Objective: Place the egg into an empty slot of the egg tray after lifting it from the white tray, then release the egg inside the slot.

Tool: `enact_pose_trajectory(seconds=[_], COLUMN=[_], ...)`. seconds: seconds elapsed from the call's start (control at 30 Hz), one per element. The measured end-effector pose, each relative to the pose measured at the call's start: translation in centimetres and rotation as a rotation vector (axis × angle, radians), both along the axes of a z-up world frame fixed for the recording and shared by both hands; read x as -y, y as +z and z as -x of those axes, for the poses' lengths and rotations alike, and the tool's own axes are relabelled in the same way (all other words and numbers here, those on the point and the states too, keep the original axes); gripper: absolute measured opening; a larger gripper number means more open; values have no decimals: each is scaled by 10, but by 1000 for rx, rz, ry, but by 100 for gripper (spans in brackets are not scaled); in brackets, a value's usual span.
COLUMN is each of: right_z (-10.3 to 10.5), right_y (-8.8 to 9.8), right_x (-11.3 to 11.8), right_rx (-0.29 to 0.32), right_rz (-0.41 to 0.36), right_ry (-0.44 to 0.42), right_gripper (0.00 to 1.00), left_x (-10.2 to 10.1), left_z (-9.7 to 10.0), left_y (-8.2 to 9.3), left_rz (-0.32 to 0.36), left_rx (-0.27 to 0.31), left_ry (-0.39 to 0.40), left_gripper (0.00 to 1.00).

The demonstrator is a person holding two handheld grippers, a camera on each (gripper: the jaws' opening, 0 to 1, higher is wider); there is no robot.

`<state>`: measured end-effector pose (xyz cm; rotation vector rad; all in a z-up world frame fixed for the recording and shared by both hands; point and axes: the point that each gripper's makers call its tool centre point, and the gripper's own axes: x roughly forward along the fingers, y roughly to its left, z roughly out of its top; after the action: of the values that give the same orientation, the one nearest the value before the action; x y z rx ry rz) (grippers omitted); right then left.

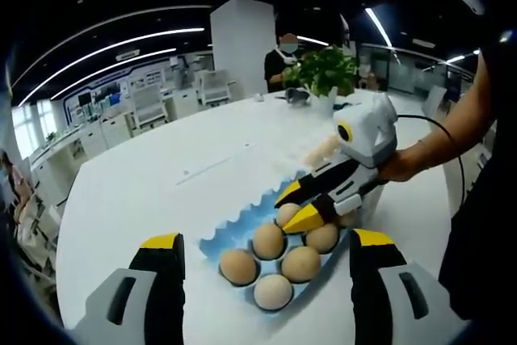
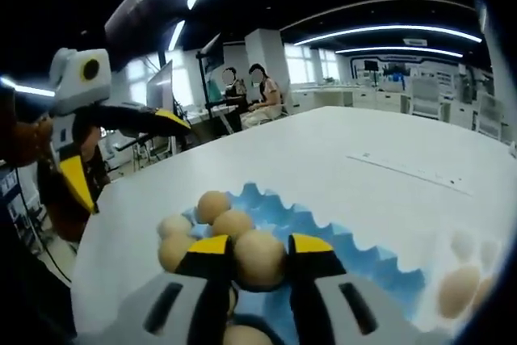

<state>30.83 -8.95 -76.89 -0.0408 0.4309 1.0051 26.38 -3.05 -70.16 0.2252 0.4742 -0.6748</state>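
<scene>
Right gripper (image 2: 260,258) clamps an egg (image 2: 258,258) just above the blue egg tray (image 2: 367,260), among other eggs. Left gripper (image 1: 266,250) hangs open near the tray on the white table (image 1: 161,167).

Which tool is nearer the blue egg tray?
Right. The right tool holds an egg over the blue egg tray; the left tool hangs back beside it.

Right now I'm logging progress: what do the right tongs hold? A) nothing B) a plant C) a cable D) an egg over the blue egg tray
D: the right tongs are closed on an egg above the blue egg tray.
</scene>
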Motion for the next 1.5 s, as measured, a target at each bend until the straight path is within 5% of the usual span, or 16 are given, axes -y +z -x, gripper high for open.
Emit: enact_pose_trajectory(seconds=[0.53, 0.7, 0.97, 1.13, 1.23, 1.5], right_z=[10, 2, -13, -14, -15, -15], right_y=[15, 29, 26, 22, 25, 14], right_x=[23, 71, 198, 261, 282, 316], right_rx=[15, 54, 104, 84, 121, 104], right_rz=[-21, -45, 51, 69, 111, 156], right_ry=[-47, -203, -571, -754, -803, -901], right_gripper=[27, 27, 27, 28, 28, 28], left_x=[5, 8, 11, 12, 12, 10], left_z=[2, 2, 2, 3, 3, 3], left_y=[4, 4, 4, 3, 3, 2], left_rz=[3, 6, 8, 9, 10, 6], left_rx=[11, 11, 12, 13, 13, 11], left_ry=[-13, -19, -35, -37, -38, -36], left_gripper=[84, 84, 83, 83, 83, 83])
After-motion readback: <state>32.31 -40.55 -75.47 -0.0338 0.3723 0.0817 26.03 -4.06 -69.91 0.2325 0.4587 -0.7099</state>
